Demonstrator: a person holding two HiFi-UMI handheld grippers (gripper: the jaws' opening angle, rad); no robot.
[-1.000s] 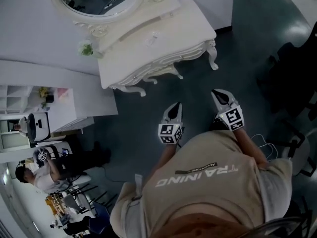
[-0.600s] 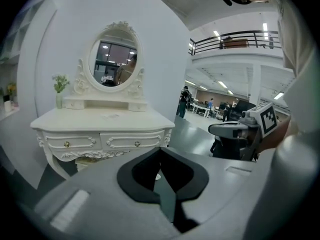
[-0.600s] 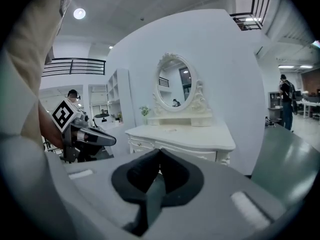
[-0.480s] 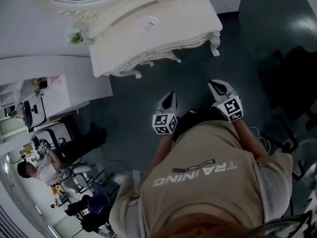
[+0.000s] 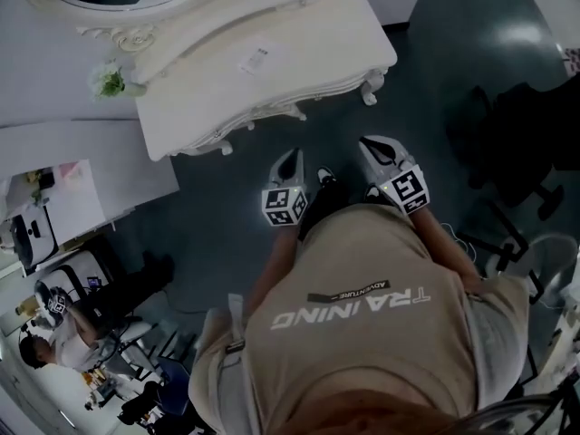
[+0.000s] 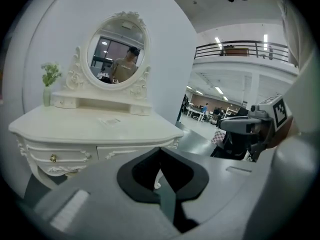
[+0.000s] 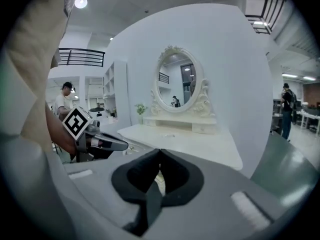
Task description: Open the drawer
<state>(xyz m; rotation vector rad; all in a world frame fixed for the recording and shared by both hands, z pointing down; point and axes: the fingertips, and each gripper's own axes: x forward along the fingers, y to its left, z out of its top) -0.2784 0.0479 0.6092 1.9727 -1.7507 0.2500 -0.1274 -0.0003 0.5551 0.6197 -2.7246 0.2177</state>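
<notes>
A white carved dressing table (image 5: 272, 71) stands ahead of me, and nothing touches it. In the left gripper view its front shows a drawer (image 6: 65, 156) with a small brass knob (image 6: 52, 158), and a second drawer front (image 6: 125, 153) to the right. My left gripper (image 5: 290, 159) (image 6: 160, 149) hangs over the floor short of the table, jaws shut and empty. My right gripper (image 5: 370, 145) (image 7: 160, 151) is beside it, a little further right, also shut on nothing. Each gripper view shows the other: right gripper (image 6: 250, 126), left gripper (image 7: 102, 143).
An oval mirror (image 6: 117, 51) and a small vase of flowers (image 5: 109, 80) stand on the table, with a card (image 5: 254, 59) lying flat. Black chairs (image 5: 517, 143) are at the right. A white shelf unit (image 5: 54, 207) and people are at the left.
Both grippers have travelled forward toward the dressing table, staying shut. In the head view the table has shifted left and now lies closer to the grippers.
</notes>
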